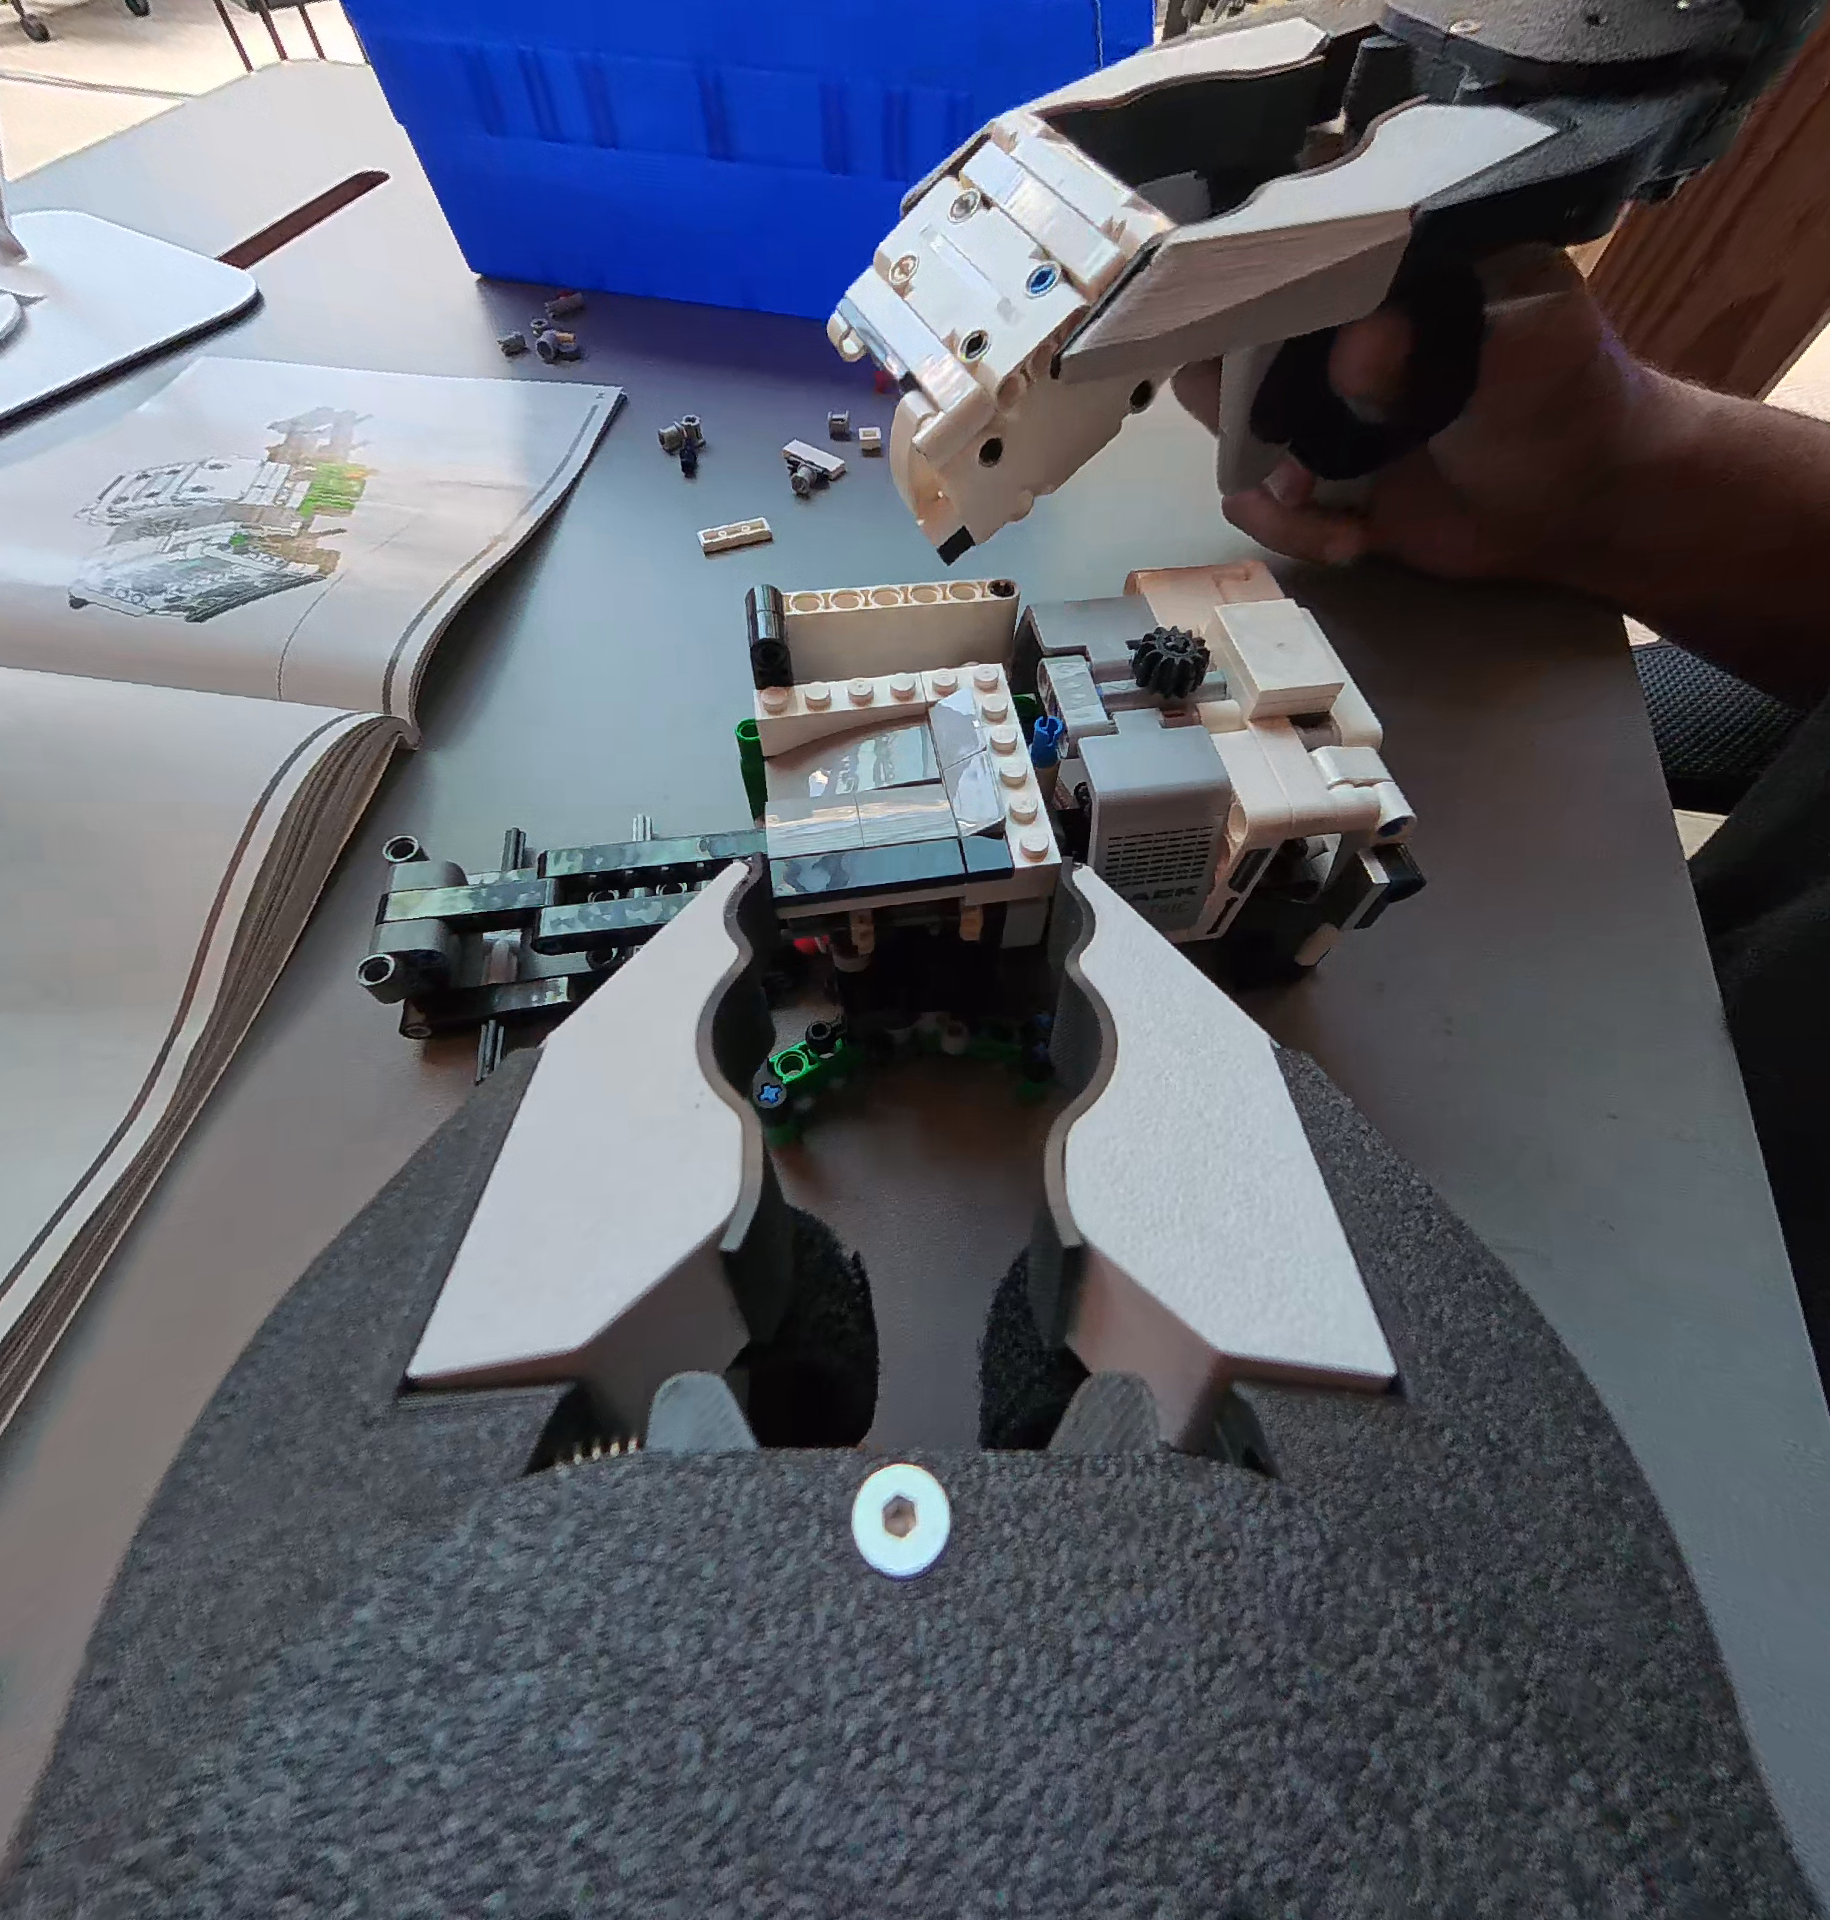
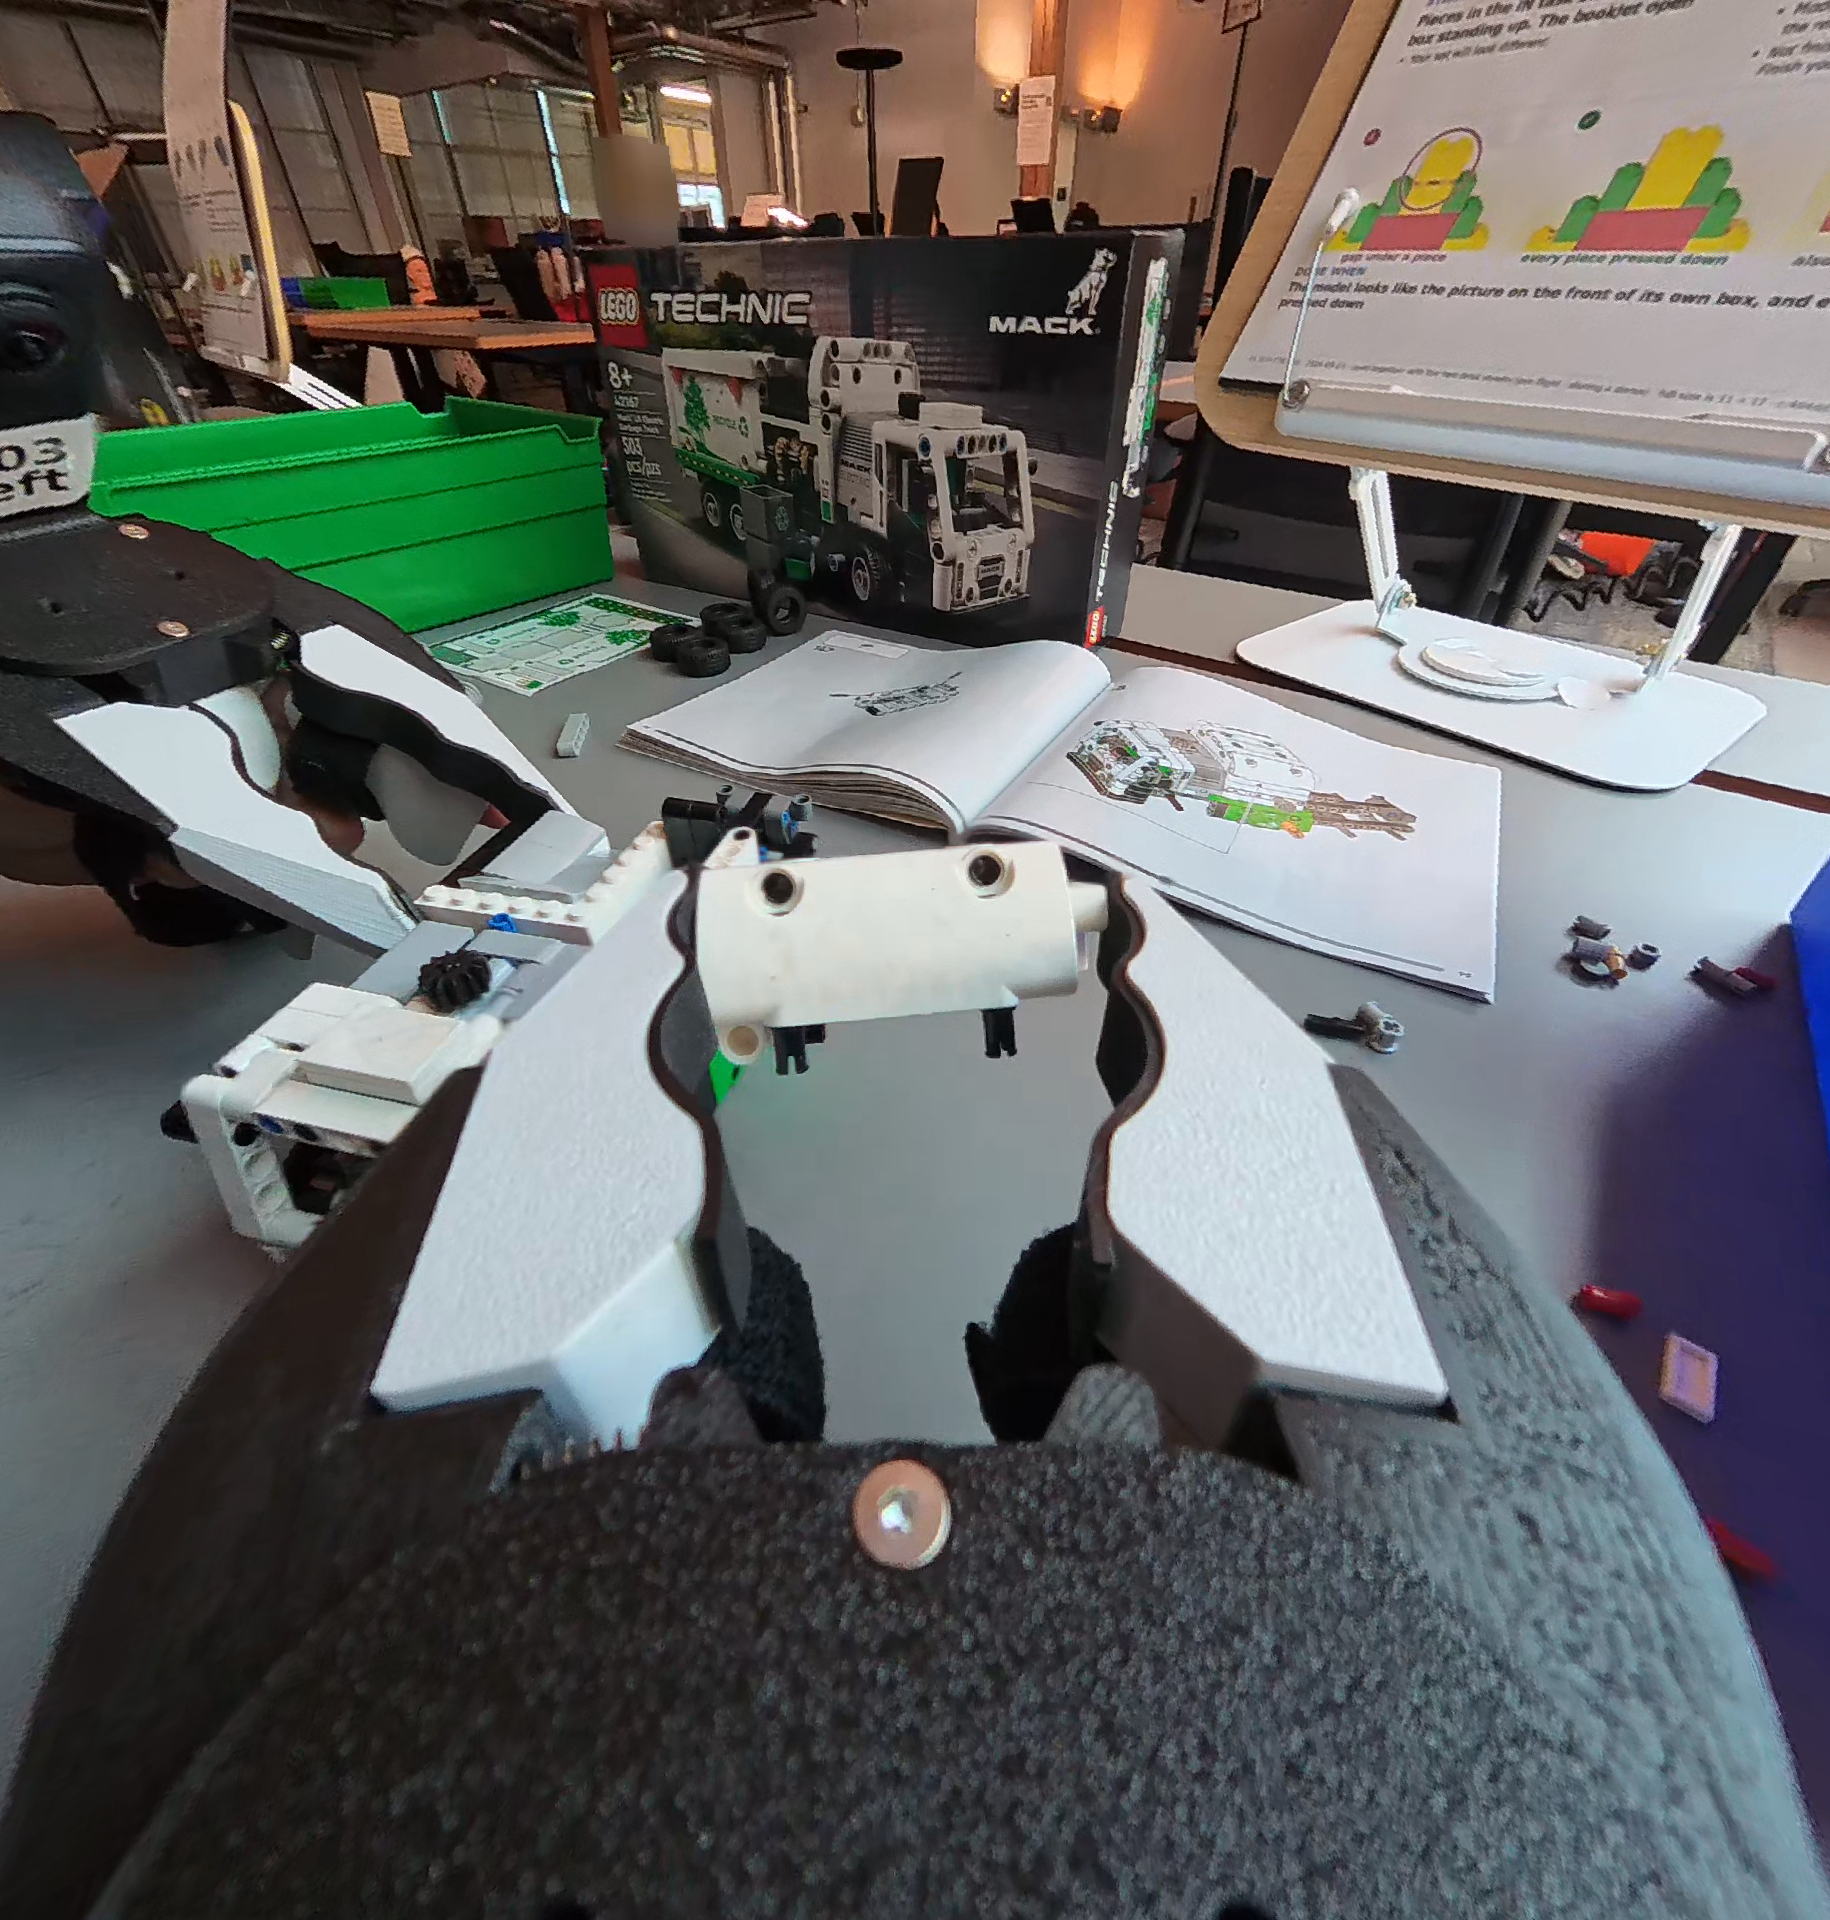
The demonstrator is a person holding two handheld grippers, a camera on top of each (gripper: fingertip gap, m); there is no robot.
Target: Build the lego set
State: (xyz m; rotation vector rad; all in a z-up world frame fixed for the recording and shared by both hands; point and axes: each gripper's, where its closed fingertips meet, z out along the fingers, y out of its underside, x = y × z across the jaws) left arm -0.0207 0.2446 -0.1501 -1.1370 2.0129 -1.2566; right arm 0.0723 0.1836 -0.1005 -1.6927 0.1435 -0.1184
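The right claw (image 2: 895,940) is clenched on a white, rounded plastic lego sub-assembly (image 2: 880,951) with black pins underneath, held in the air above the grey bench (image 2: 111,1351). The left claw (image 1: 911,904) grips the sides of the partly built white-and-black lego truck model (image 1: 921,821), which rests on the bench. Beyond both lies an open paper instruction booklet (image 2: 1150,790), and farther off a blue plastic bin (image 1: 734,135).

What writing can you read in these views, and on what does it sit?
I don't quote writing; these things bear it:
Set box: print on front and side, legible.
Clipboard sheet: printed lines, partly blurred.
White sticker, far left: legible.
Model grille: letters, partly hidden.
Booklet: marks too small.
Sticker sheet: too small.
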